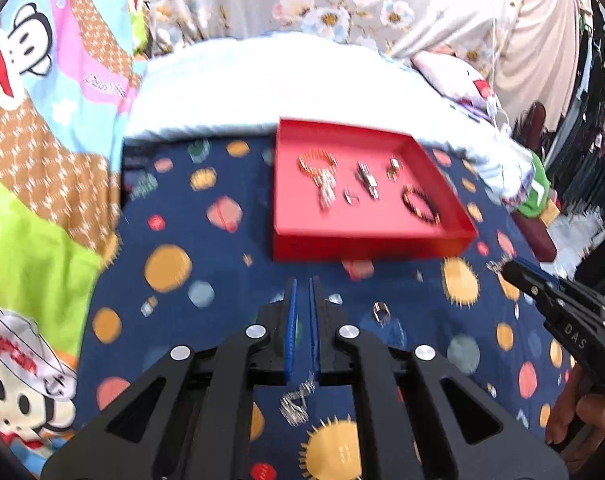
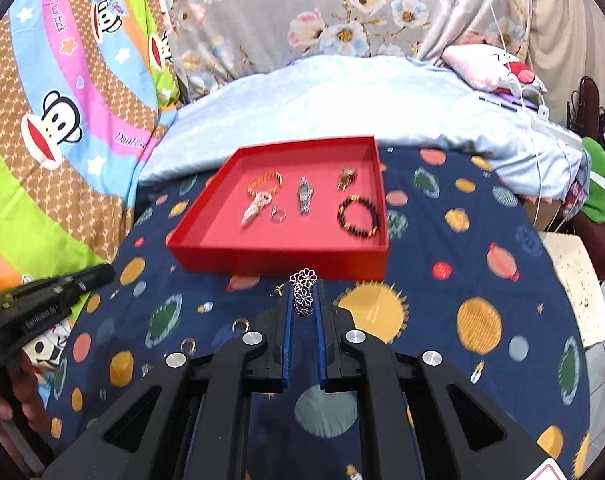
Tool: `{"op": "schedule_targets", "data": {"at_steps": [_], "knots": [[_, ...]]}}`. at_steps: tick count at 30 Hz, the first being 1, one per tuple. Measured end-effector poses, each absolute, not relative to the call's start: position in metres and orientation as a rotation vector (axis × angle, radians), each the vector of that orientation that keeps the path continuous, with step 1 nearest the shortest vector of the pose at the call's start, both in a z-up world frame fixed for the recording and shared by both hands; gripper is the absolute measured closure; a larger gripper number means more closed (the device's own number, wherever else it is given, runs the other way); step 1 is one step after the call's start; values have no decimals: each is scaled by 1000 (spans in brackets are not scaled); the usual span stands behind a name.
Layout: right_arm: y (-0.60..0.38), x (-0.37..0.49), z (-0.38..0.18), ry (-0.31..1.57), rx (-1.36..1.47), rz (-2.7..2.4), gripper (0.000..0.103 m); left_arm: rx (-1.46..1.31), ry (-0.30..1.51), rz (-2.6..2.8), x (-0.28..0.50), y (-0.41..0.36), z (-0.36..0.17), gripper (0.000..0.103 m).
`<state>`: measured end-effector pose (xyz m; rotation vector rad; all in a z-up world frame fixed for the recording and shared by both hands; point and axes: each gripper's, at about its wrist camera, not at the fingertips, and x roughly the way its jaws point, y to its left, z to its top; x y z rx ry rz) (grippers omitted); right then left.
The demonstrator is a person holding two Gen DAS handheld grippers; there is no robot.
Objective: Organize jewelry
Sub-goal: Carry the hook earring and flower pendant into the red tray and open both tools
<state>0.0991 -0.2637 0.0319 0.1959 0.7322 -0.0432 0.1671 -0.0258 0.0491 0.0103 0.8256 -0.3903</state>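
A red tray lies on the dark blue planet-print cloth and holds a gold bracelet, a silver clip, a ring, a small watch, a gold earring and a dark bead bracelet. My right gripper is shut on a silver flower bracelet, held just before the tray's near wall; it also shows in the left wrist view. My left gripper is nearly shut and empty. A silver chain piece lies under it.
Loose rings lie on the cloth: one in the left wrist view, two in the right wrist view. A light blue blanket lies behind the tray. A cartoon-print sheet covers the left side.
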Motion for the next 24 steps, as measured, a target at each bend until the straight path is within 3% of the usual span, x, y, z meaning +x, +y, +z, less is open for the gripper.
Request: {"op": "schedule_targets", "data": {"at_steps": [7, 8, 10, 11, 14, 17, 20, 22, 24], "knots": [[-268, 101, 37, 719, 199, -45, 94, -6, 813, -384, 176, -12, 63, 95], [-267, 101, 36, 722, 201, -43, 94, -4, 833, -390, 173, -12, 57, 90], [-265, 99, 31, 735, 207, -39, 94, 13, 866, -377, 165, -15, 42, 47], [-264, 99, 28, 740, 210, -37, 94, 28, 874, -359, 159, -17, 31, 44], [-260, 96, 22, 758, 212, -32, 94, 66, 944, -368, 148, -25, -1, 44], [-257, 94, 19, 766, 211, -29, 94, 79, 999, -365, 142, -28, -23, 51], [-256, 93, 19, 767, 212, -28, 94, 83, 1022, -375, 137, -27, -35, 63], [-255, 92, 18, 767, 215, -29, 94, 86, 1044, -385, 136, -27, -42, 79], [-255, 91, 18, 767, 218, -29, 94, 110, 1024, -373, 133, -29, -43, 85]]}}
